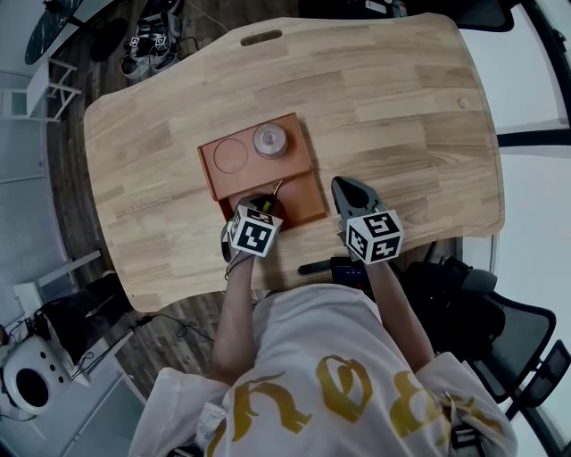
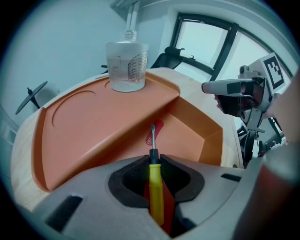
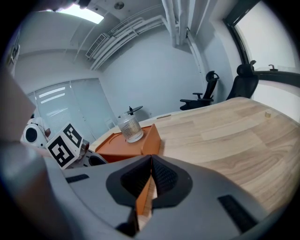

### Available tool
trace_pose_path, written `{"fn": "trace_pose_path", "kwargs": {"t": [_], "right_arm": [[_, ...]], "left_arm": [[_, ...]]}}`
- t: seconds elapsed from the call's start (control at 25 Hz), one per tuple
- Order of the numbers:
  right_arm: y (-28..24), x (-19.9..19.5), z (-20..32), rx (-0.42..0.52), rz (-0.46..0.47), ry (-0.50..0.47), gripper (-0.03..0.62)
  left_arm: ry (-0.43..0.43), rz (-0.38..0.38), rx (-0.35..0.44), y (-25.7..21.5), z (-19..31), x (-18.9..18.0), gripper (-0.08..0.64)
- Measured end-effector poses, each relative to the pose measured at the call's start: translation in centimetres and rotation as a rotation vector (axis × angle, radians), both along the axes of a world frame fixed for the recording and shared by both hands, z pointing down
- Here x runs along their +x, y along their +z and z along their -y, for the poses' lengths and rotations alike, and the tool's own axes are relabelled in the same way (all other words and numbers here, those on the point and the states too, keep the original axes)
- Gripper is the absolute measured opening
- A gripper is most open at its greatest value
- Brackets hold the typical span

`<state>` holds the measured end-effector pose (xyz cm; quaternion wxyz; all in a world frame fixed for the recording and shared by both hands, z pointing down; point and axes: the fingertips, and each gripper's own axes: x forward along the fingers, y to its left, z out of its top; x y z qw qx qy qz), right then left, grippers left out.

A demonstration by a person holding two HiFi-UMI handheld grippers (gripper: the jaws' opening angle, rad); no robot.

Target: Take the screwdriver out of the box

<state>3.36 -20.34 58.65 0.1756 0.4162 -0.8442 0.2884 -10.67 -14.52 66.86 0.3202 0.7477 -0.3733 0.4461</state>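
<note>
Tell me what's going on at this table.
A person is working with two handheld grippers. The left gripper is shut on a yellow-handled screwdriver, whose tip points into the deep compartment of the orange box. A glass jar stands on the box's raised shelf. The right gripper is shut and empty, held over the wooden table beside the box.

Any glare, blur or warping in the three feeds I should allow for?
Head view: even light, sharp, white washout at right edge. Left gripper view: fisheye bending the box rim, dark corners, screwdriver crisp. Right gripper view: table curved, ceiling lamp glaring top left.
</note>
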Motion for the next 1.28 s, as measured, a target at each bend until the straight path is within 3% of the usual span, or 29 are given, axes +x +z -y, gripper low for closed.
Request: {"fn": "trace_pose_path", "kwargs": {"t": [0.4, 0.8, 1.28], "right_arm": [[-1.1, 0.1, -0.9, 0.017, 0.008, 0.012, 0.012], [-2.4, 0.0, -0.8, 0.034, 0.037, 0.028, 0.012], [-3.4, -0.5, -2.6, 0.056, 0.032, 0.009, 0.011]], "left_arm": [[0.048, 0.006, 0.034, -1.1, -0.6, 0.9, 0.075], [0.115, -0.046, 0.159, -4.1, -0.6, 1.6, 0.075], [0.043, -0.118, 0.241, -6.3, -0.5, 1.8, 0.075]]}}
